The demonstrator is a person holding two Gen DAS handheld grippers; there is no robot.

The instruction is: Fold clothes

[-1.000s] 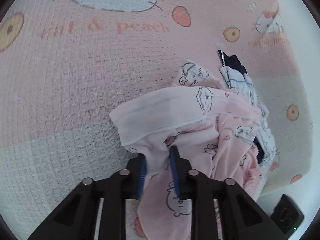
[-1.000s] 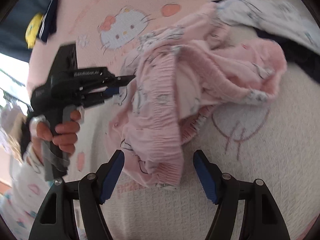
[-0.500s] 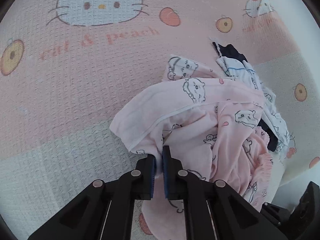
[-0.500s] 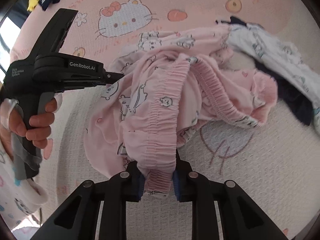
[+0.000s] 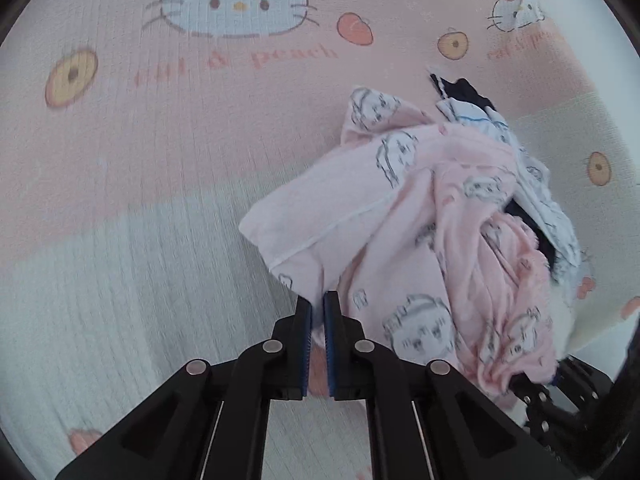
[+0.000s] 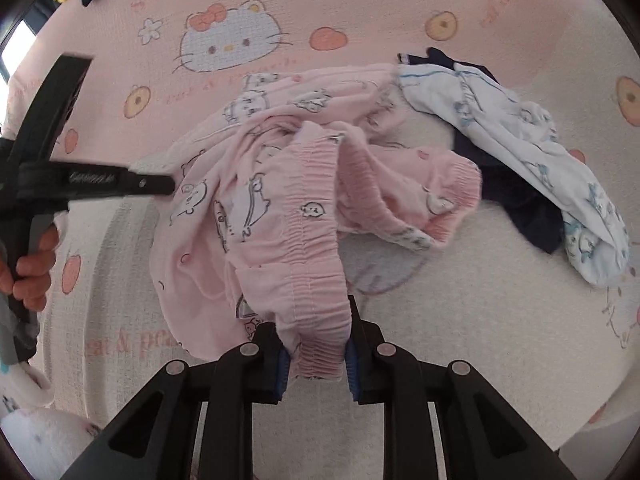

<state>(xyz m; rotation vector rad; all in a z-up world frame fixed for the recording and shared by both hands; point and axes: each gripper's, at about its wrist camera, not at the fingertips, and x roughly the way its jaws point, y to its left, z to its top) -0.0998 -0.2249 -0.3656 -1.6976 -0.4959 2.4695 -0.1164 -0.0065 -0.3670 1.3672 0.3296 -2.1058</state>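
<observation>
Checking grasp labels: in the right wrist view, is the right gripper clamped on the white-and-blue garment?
No. The right gripper pinches the pink pants at the elastic waistband; the white-and-blue garment lies apart.

Pink cartoon-print trousers, pink blanket

A dark navy garment lies mostly buried under a white printed one, only its edges showing, while the bedspread's lettering blurs beyond reading in the left wrist view. The right claw is cut off at that picture's lower right corner, its tips lost behind pink pyjama cloth. Whatever fabric sits inside the left claw is hidden between its blue pads.
</observation>
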